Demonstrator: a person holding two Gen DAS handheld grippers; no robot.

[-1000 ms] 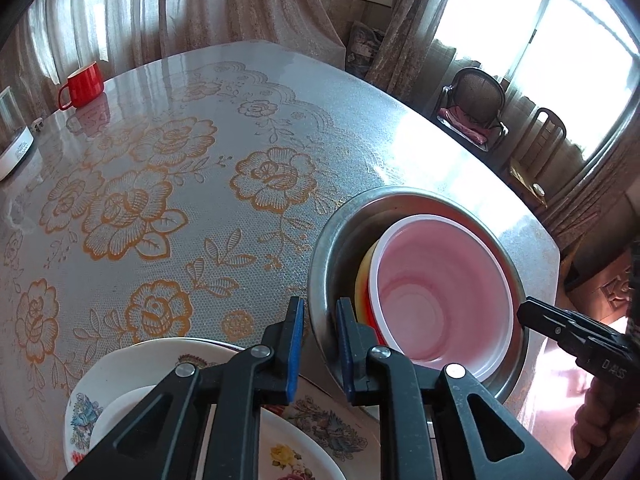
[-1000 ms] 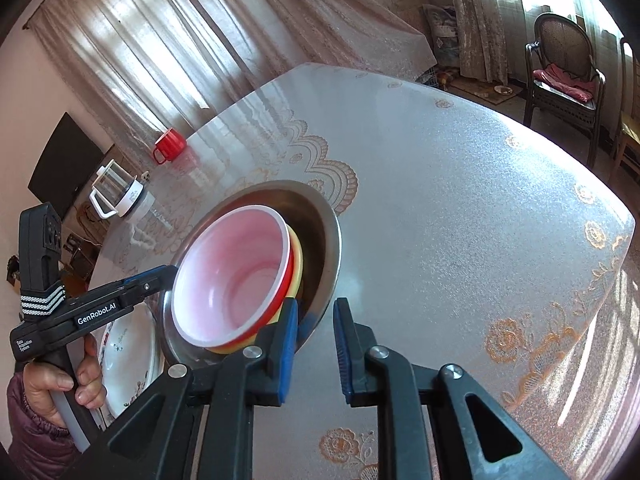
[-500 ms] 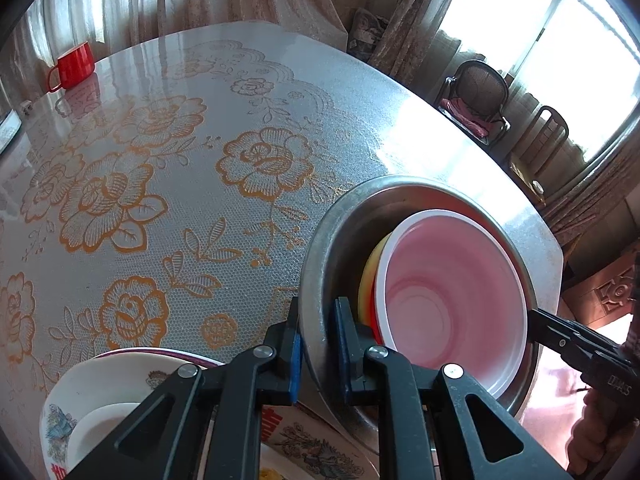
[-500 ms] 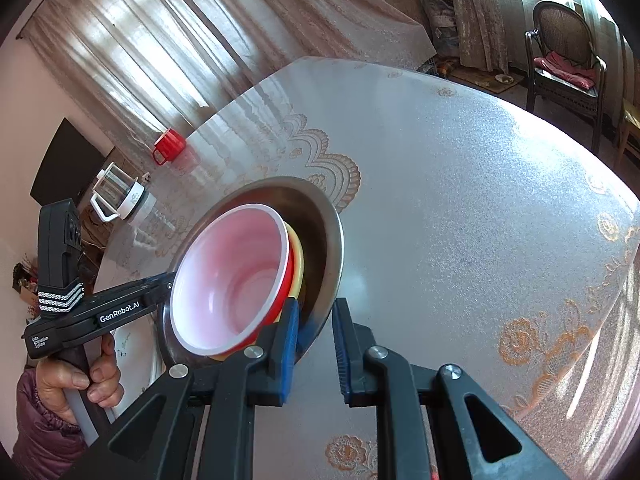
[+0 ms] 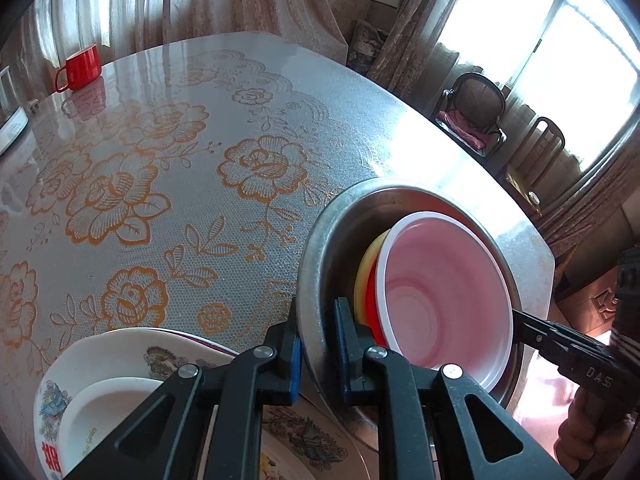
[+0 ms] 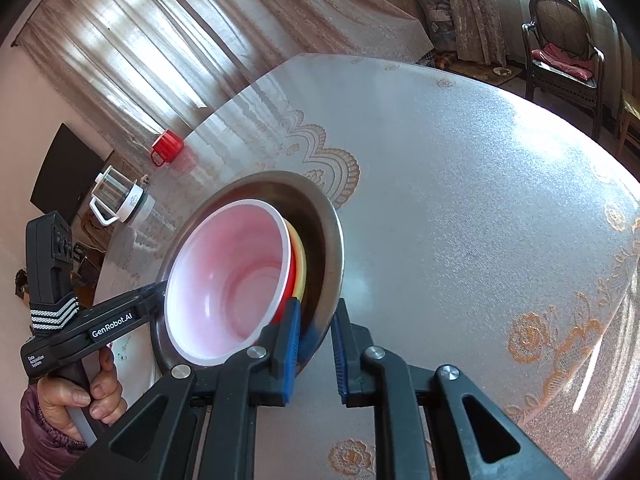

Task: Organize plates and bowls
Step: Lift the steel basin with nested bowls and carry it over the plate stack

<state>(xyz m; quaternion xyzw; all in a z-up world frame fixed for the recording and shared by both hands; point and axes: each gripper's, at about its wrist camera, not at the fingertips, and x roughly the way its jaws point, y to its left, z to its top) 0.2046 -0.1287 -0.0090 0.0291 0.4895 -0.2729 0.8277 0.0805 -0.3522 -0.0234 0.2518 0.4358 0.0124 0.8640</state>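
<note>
Both pairs of jaws pinch the rim of the steel basin [image 5: 320,248] from opposite sides: the left gripper [image 5: 316,344] at one edge, the right gripper [image 6: 316,344] at the other, so the basin hangs tilted above the worktop [image 5: 160,160]. Nested inside it are a pink bowl [image 5: 444,300], a red bowl [image 5: 372,292] and a yellow bowl [image 5: 366,264], so the bowls look gathered already. Just beside the basin, under the left gripper, lie the floral plates [image 5: 168,360] with a white dish [image 5: 100,408] on top, also stacked. I judge the remaining work to be setting the basin down. A red mug [image 5: 82,66] stands well apart.
</note>
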